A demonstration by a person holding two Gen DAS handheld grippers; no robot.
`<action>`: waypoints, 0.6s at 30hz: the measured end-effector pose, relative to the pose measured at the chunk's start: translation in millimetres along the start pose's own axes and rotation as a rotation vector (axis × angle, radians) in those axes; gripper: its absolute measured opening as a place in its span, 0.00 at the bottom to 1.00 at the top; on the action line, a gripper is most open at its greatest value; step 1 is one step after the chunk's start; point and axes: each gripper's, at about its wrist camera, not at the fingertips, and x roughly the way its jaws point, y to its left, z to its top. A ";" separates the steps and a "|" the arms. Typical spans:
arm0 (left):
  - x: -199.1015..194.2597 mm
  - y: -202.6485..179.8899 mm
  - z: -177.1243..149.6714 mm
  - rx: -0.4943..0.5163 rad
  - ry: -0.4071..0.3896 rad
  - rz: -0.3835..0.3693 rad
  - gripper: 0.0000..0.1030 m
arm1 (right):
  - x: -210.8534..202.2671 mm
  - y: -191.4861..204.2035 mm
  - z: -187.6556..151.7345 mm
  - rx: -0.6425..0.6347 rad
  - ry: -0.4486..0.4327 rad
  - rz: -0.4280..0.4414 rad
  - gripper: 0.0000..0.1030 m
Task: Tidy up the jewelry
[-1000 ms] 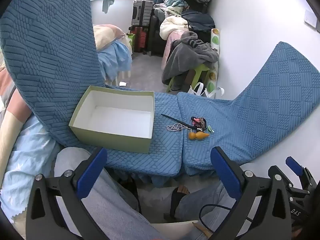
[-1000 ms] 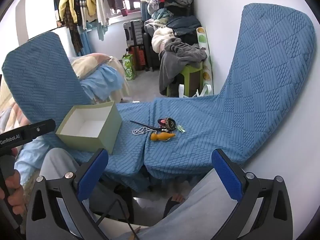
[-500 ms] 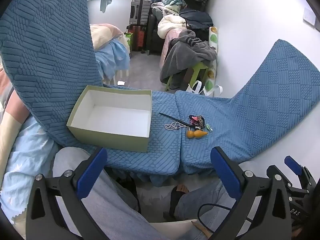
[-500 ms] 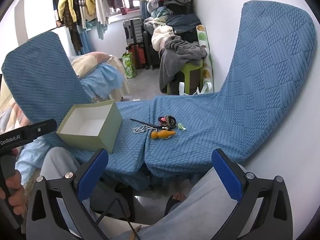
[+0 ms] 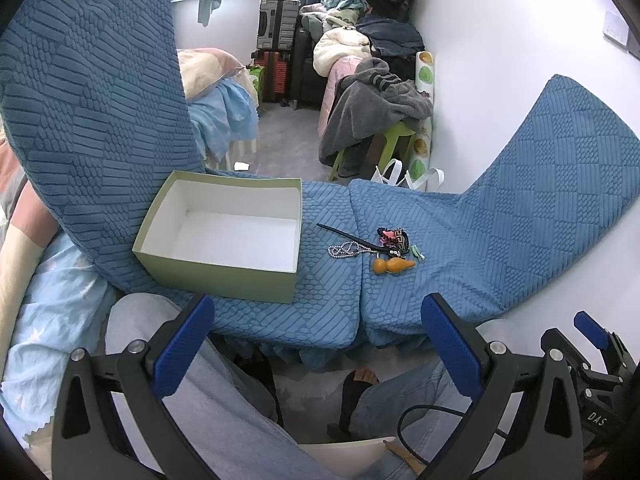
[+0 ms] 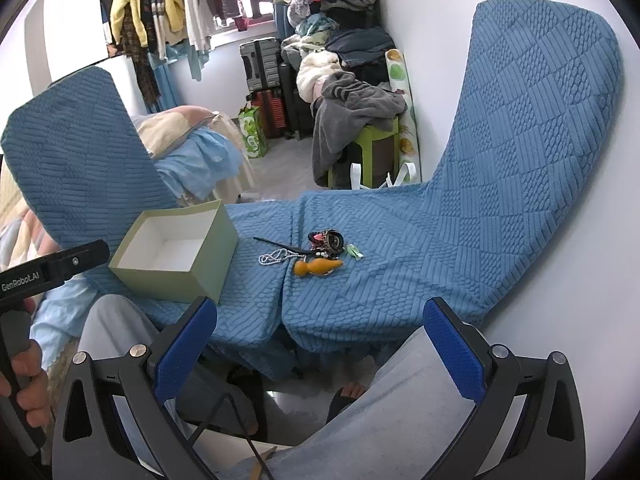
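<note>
An empty pale green box [image 5: 224,240] [image 6: 176,258] stands open on the blue quilted cushion [image 5: 328,304]. To its right lies a small pile of jewelry: a silver bead chain [image 5: 344,249] [image 6: 276,257], a black hair stick [image 5: 340,234], an orange gourd pendant [image 5: 392,266] [image 6: 318,267] and a dark patterned piece [image 5: 394,238] [image 6: 330,240]. My left gripper [image 5: 316,336] is open and empty, near the cushion's front edge. My right gripper [image 6: 318,340] is open and empty, back from the pile.
The person's legs in light trousers [image 5: 224,400] lie below the grippers. The cushion's ends curve up at left and right [image 6: 540,120]. Behind it are a bed [image 5: 216,92], suitcases [image 5: 278,28] and a green stool with clothes [image 5: 372,120].
Both views have shifted slightly: the box and the jewelry sit a little higher in frame. Both grippers stay open; nothing on the cushion has moved.
</note>
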 end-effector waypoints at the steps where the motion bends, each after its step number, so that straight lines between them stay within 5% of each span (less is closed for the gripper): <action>1: -0.2 0.2 0.3 0.001 0.000 -0.001 0.99 | 0.2 -0.1 -0.1 0.001 0.002 0.003 1.00; 18: -2.9 -5.3 0.1 0.022 -0.008 0.011 0.99 | 0.1 -0.5 -3.1 0.007 0.003 0.003 1.00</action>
